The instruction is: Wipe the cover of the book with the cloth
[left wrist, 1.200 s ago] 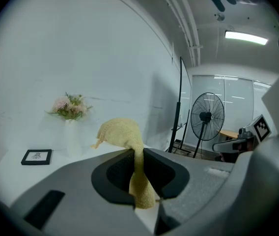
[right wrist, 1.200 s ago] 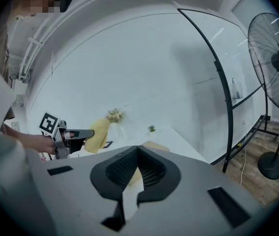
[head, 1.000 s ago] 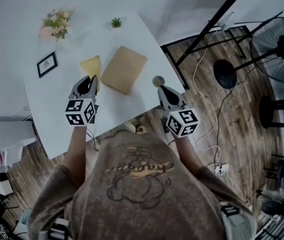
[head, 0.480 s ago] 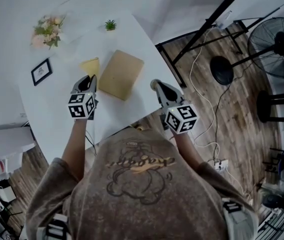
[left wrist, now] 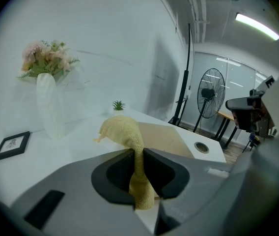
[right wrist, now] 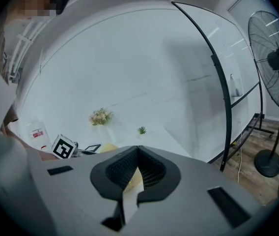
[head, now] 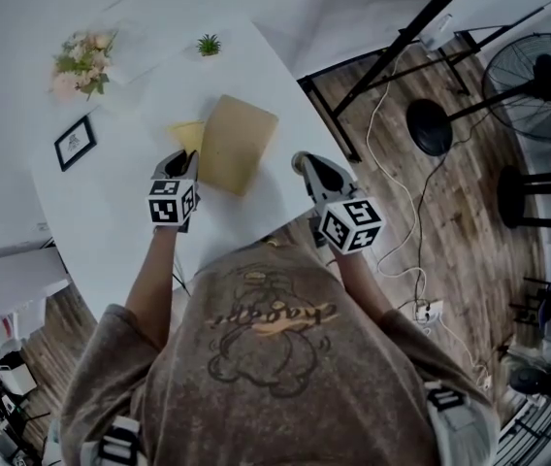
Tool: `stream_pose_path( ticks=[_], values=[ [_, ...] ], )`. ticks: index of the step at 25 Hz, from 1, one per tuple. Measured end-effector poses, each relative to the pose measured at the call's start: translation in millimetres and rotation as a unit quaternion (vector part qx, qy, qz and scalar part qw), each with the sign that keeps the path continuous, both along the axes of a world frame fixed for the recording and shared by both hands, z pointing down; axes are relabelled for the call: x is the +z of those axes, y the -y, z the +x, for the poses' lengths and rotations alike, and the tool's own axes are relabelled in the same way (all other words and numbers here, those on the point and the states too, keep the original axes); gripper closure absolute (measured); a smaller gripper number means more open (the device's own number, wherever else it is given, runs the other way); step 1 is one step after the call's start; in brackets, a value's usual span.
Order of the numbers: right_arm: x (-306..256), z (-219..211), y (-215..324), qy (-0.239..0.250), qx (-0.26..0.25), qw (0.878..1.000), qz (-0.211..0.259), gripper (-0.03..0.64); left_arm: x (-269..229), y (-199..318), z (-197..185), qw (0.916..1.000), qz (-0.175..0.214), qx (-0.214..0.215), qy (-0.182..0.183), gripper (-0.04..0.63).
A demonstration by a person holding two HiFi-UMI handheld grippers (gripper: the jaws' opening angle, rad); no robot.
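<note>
Left gripper view: left gripper (left wrist: 137, 156) jaws clamped on yellow cloth (left wrist: 122, 129). Book (left wrist: 166, 137) flat on table (left wrist: 41, 154), just ahead-right, long axis running away. Left nearer. Right gripper (right wrist: 137, 149) jaws together, empty.

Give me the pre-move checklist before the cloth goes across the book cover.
1. Cloth gripped: ok. The left gripper has its jaws shut on the yellow cloth.
2. Cloth on the cover: not ok. In the head view it sits at the left edge of the book, not over it.
3. Cover free of things: ok. Nothing lies on the tan cover.
4. Right gripper free: ok. The right gripper has its jaws together with nothing in them, to the right of the book.
5. Book steadied: not ok. Nothing holds it down on the table.
6. Wiping room: ok. The small plant and the picture frame stand apart from the book.
</note>
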State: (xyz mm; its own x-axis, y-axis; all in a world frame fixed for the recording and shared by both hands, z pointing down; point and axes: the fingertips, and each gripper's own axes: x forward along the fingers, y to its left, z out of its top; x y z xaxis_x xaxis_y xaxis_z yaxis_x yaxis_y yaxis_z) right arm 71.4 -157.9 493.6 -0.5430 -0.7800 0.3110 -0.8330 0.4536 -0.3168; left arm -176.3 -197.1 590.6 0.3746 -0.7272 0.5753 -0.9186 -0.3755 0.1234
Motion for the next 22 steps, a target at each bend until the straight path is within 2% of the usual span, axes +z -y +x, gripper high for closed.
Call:
stream_pose_path(
  ticks=[10,22],
  values=[
    [6.8,-5.4,-3.1,-0.004,-0.001,1.000,-0.008,0.617,7.8,-4.7,17.9,0.9993,-0.013,0.030,0.017,0.548],
    [4.1,1.3,-13.4,-0.002,0.016,1.000,-0.006,0.617,8.0,-32.3,61.7,0.9952,-0.045,0.085,-0.017,0.548]
  ],
)
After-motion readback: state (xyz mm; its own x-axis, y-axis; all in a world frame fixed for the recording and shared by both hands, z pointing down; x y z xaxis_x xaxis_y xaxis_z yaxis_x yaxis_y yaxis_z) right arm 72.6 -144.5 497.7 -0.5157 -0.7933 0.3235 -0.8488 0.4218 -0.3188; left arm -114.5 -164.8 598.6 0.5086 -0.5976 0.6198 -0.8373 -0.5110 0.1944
